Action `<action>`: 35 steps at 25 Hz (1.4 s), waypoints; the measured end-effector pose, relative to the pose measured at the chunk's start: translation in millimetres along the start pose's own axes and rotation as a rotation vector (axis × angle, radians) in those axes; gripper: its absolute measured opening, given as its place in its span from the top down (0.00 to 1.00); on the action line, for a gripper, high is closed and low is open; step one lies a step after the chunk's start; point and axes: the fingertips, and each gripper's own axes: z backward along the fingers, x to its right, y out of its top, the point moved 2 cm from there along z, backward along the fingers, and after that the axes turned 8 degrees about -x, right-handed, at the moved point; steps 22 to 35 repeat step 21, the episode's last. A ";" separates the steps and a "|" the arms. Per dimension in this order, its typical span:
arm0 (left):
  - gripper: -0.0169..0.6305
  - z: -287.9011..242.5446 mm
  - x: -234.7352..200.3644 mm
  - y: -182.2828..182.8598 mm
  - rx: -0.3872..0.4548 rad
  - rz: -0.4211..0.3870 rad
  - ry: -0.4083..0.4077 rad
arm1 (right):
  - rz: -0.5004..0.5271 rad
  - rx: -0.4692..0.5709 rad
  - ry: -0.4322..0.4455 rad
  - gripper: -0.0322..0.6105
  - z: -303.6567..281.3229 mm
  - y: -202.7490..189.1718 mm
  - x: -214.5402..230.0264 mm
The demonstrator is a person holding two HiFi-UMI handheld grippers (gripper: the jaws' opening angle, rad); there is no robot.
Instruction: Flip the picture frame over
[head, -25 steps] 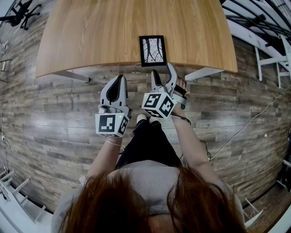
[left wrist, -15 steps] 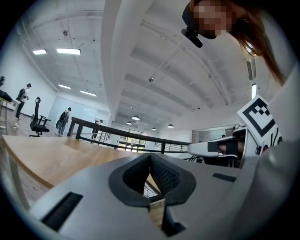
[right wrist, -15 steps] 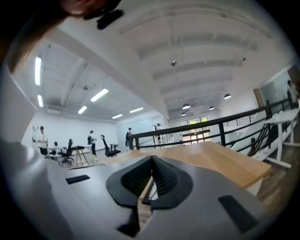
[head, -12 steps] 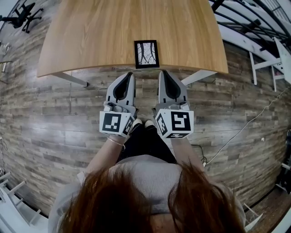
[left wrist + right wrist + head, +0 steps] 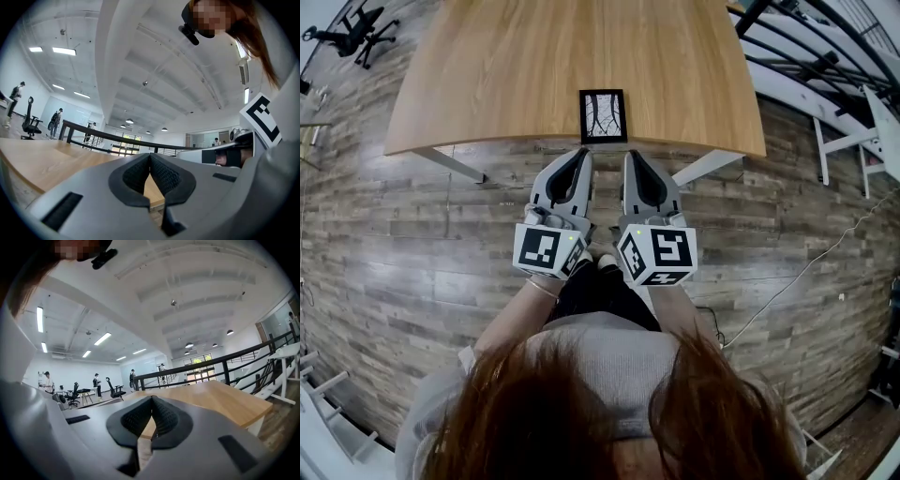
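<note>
Two grippers are held side by side in the middle of the head view, just short of the counter's near edge. The left gripper (image 5: 580, 155) and the right gripper (image 5: 634, 156) both have their jaws pressed together with nothing between the pads, and only a sliver of wood shows beyond them in each gripper view. The picture frame (image 5: 603, 116) lies flat on the counter (image 5: 487, 66) in the upper centre of the head view, right at the near edge and just beyond the jaw tips, with its tree print facing up. If the flip is still to be made, one pair of jaws would first have to be opened and slid onto the near rim. The frame is best lifted by that rim and turned away from the edge, so that it is not dragged off onto the floor (image 5: 412, 244). Whether the printed side is the starting or the finished face cannot be settled. The frame's back and thickness are hidden, and it is probably not caught in either gripper view.
</note>
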 end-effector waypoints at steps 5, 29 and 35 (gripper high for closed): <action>0.96 2.3 3.7 8.2 0.010 -0.005 -0.005 | 0.079 0.023 -0.015 0.93 1.8 8.7 -5.9; 0.96 2.7 -1.4 13.3 0.017 -0.001 -0.003 | 0.116 0.029 -0.010 0.93 -5.3 10.3 -14.2; 0.96 2.7 -1.4 13.3 0.017 -0.001 -0.003 | 0.116 0.029 -0.010 0.93 -5.3 10.3 -14.2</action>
